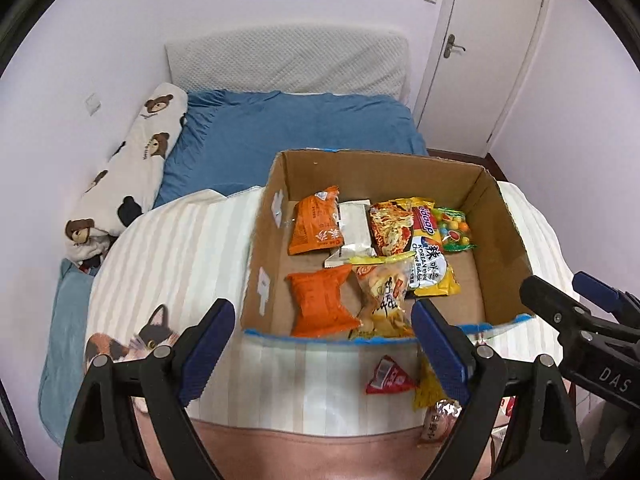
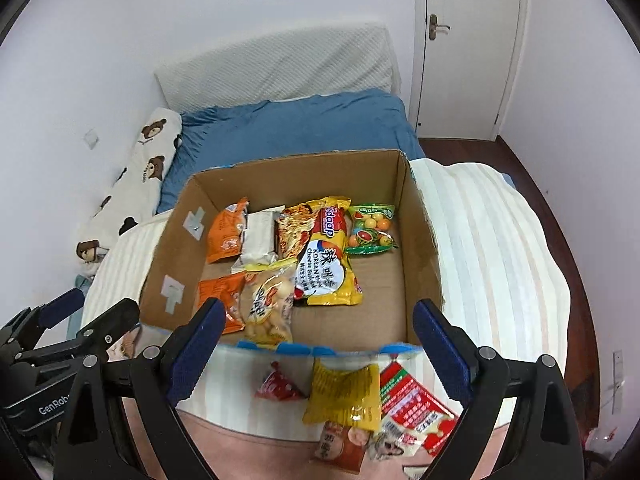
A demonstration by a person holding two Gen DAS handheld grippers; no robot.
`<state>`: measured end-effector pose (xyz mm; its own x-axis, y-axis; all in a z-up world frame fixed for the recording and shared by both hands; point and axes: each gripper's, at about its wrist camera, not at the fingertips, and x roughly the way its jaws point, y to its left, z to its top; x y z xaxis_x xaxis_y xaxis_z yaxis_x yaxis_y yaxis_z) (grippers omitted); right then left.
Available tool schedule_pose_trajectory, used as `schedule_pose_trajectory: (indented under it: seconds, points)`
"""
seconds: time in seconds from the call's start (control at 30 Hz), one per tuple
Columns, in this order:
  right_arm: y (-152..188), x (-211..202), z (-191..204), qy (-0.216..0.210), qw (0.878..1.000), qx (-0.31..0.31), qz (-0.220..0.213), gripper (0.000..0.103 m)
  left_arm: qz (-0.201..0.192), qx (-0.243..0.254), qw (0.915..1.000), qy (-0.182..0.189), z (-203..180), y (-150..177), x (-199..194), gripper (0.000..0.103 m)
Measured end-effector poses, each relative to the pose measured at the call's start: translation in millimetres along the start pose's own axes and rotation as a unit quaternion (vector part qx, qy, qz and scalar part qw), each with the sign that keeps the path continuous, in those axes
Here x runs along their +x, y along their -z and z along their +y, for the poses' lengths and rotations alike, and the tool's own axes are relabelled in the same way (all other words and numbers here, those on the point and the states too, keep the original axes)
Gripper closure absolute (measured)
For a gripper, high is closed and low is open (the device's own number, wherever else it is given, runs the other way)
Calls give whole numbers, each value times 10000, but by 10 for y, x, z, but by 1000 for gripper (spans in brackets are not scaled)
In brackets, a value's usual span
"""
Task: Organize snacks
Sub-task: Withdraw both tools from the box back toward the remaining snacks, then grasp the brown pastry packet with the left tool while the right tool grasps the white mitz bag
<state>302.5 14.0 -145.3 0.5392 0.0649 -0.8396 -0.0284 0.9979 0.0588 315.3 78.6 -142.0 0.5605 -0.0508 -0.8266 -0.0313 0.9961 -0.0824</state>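
Left gripper [image 1: 323,344]: wide, empty.
Right gripper [image 2: 316,344]: wide, empty.
Right-view only: red-white packet [image 2: 416,404], 5 o'clock.
Cardboard box [image 1: 506,224]: snack packets [image 1: 384,256].

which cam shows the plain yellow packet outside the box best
The right wrist view: the yellow packet lies in full view on the striped cover, just in front of the cardboard box, between the open jaws. In the left wrist view only a sliver of it shows, the rest hidden behind one finger of the left gripper.
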Motion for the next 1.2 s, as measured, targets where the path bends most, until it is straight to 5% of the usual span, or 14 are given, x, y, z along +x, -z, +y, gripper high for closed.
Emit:
schedule_pose_trajectory:
  seconds: [0.2,0.4,0.67,0.87,0.97,1.07,1.1,1.2]
  points:
    - [277,-182,-181,-324,9986,398,145,6,107,-64,9999,54,-49,205,-102,12]
    - [728,-101,-738,-291,9907,1176,617,6,867,-2,9960,214,-288,692,224,12]
    - [1442,266,-1565,102,9675,2108,1394,6,2409,436,9664,779,-1051,1302,1185,12]
    - [1784,533,-1877,-352,9463,2750,1663,13,2908,873,9497,762,-1590,1472,1741,13]
    - [1819,551,-1873,-408,9450,2762,1702,24,2848,894,9521,665,-1681,1494,1842,19]
    - [1833,509,-1879,-163,9531,2462,1755,24,2753,832,9552,694,-1618,1525,1776,43]
    - [1853,507,-1882,-39,9562,2272,1848,23,2733,874,9556,667,-1594,1546,1744,51]
    - [1920,609,-1792,341,9608,1570,2260,11,2747,893,9554,615,-1447,1650,1651,51]
